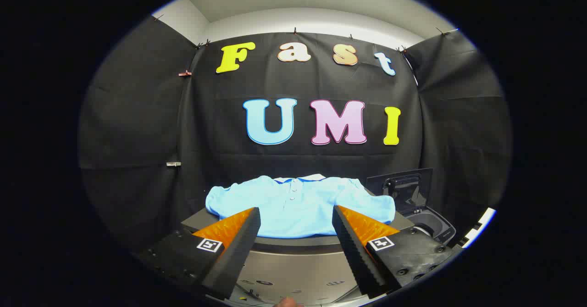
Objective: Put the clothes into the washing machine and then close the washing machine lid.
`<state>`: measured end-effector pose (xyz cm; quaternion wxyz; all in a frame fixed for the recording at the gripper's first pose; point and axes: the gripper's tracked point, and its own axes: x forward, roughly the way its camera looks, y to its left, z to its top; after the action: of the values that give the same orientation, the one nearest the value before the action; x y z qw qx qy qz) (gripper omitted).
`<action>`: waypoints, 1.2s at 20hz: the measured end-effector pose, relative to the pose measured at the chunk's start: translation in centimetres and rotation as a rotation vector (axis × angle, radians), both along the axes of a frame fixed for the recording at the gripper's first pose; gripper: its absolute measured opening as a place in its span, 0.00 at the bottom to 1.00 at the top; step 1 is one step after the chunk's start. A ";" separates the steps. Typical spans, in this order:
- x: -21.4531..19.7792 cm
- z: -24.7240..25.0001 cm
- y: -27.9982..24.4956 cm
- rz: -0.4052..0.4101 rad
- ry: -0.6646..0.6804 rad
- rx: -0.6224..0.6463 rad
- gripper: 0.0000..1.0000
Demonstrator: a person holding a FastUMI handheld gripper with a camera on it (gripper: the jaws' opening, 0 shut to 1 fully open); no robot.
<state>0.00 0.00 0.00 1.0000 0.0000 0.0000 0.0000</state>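
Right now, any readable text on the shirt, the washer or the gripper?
Light blue button polo shirt: none.
Dark open-lidded washing machine: none legible.
Open gripper, fingers apart short of the shirt: square black-and-white pattern tags, no words.
Small marks on grey front panel: too blurred to read.

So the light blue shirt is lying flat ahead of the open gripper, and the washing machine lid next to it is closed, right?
Not quite. In the gripper view the washing machine lid stands open, raised behind the tub. The rest holds: the light blue shirt lies flat just ahead of the open gripper.
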 end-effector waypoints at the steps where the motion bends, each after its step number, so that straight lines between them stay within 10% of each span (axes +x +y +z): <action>1: 0.1 0.0 0.0 -0.001 -0.001 0.001 0.99; 24: 3.3 -0.5 -0.1 -0.011 0.076 -0.001 0.99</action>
<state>3.27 -0.09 -0.53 0.9993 -0.0004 0.0379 -0.0057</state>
